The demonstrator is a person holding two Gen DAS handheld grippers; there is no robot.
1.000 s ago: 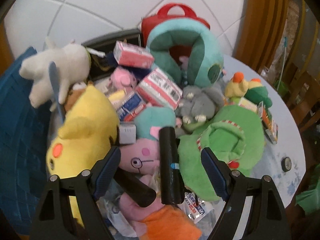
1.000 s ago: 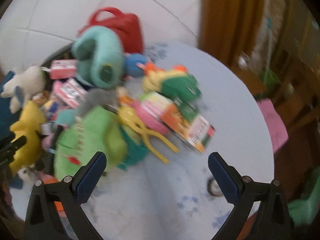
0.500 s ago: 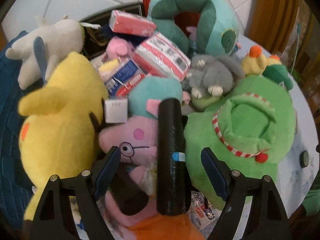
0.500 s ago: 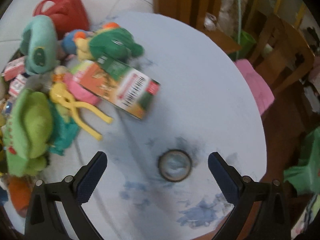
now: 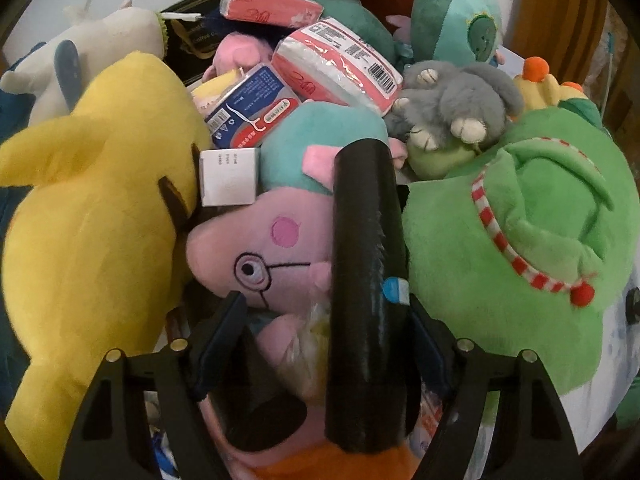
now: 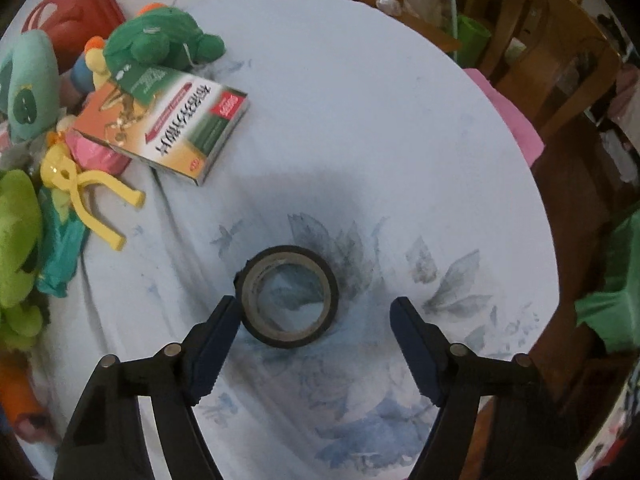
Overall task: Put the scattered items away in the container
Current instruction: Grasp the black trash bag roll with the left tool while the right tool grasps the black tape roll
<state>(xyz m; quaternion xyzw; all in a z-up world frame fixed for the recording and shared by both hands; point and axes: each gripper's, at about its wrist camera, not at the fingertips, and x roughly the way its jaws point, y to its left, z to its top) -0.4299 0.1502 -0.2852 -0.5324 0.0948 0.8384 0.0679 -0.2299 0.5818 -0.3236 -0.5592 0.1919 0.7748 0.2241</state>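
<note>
Where the round table (image 6: 380,92) curved away beyond the black tape roll (image 6: 290,295), its pale cloth lay bare out to the rim, with wooden chairs (image 6: 548,64) past that edge. The roll lay flat on the cloth, well apart from the clutter heaped on its far left side. There lay one printed box (image 6: 168,128), one yellow clip tool (image 6: 86,188) and one green turtle plush (image 6: 160,38), the box just beside the turtle.

The right gripper (image 6: 314,320) hung spread wide over the roll. Its left finger sat at the roll's left outer edge, touching or nearly so; its right finger stood clear of the roll on the other side. It gripped nothing.

From the left wrist, the heap filled nearly the whole view and left little free room. Counted there: one yellow plush (image 5: 92,216), one pink pig plush (image 5: 260,252), one green plush (image 5: 516,232), one grey plush (image 5: 456,96), one white plush (image 5: 108,36), and two red-and-white tissue packs (image 5: 340,62).

The left gripper (image 5: 324,320) stood partly parted. A black cylinder (image 5: 364,300) rose upright between its fingers, against the right one, with a gap to the left finger. Whether the fingers actually clamped it could not be told. The cylinder pressed between the pig and the green plush. The container could not be picked out for certain.
</note>
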